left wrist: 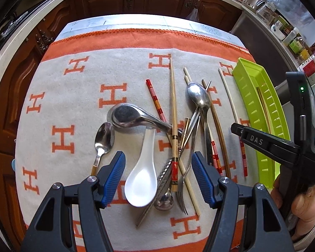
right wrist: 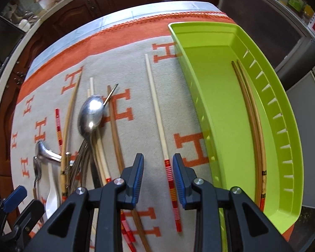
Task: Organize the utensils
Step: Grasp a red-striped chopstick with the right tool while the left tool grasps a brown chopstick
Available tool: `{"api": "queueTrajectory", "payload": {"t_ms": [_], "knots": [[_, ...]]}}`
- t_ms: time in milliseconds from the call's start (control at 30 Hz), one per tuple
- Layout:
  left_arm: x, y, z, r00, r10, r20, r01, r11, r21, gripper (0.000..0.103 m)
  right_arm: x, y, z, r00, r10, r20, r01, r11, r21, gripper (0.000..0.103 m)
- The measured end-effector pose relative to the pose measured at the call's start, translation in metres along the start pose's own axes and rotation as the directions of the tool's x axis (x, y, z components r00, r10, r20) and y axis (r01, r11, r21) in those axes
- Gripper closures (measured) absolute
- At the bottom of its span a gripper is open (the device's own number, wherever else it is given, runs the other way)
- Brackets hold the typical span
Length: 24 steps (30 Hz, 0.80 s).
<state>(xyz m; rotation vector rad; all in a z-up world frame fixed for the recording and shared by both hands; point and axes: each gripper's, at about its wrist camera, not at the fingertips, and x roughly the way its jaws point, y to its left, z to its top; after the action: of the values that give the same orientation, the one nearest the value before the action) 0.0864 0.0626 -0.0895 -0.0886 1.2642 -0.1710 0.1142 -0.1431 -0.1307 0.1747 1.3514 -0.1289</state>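
A pile of utensils lies on the H-patterned cloth [left wrist: 63, 105]. My left gripper [left wrist: 158, 163] hangs open over it, above a white ceramic spoon [left wrist: 140, 180], a patterned chopstick [left wrist: 174, 147] and a fork [left wrist: 182, 193]; its pads touch nothing. My right gripper [right wrist: 158, 163] is open low over the cloth. A cream chopstick with a red-striped end [right wrist: 157, 113] runs between its fingers, close to the right pad [right wrist: 179, 180] with a gap on the left. The green tray [right wrist: 287, 126] to the right holds two brown chopsticks [right wrist: 252, 115].
A large steel spoon [left wrist: 126, 115], a small spoon [left wrist: 105, 136], a metal spoon [left wrist: 199, 94] and several more chopsticks lie in the pile. The tray [left wrist: 245, 71] sits at the cloth's right edge. Wooden cabinets and a counter with jars surround the table.
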Motion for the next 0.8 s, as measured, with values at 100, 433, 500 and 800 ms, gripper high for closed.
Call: {"api": "queueTrajectory", "payload": {"t_ms": [100, 433, 500, 800], "knots": [[0.003, 0.005, 0.004, 1.000, -0.006, -0.007, 0.006, 1.000, 0.006, 0.039, 0.004, 0.005, 0.003, 0.998, -0.056, 0.012, 0.056, 0.998, 0.003, 0.075], [0.008, 0.015, 0.014, 0.999, -0.031, -0.014, 0.031, 0.999, 0.016, 0.039, 0.012, 0.020, 0.012, 0.980, -0.196, -0.040, 0.197, 0.980, 0.028, 0.075], [0.009, 0.015, 0.014, 0.999, -0.035, -0.017, 0.035, 0.999, 0.021, 0.039, 0.012, 0.020, 0.014, 0.978, -0.203, -0.048, 0.204, 0.978, 0.036, 0.075], [0.006, 0.017, 0.019, 0.998, -0.059, -0.018, 0.060, 0.998, 0.029, 0.039, 0.018, 0.017, 0.025, 0.989, -0.097, -0.111, 0.103, 0.994, 0.043, 0.097]]}}
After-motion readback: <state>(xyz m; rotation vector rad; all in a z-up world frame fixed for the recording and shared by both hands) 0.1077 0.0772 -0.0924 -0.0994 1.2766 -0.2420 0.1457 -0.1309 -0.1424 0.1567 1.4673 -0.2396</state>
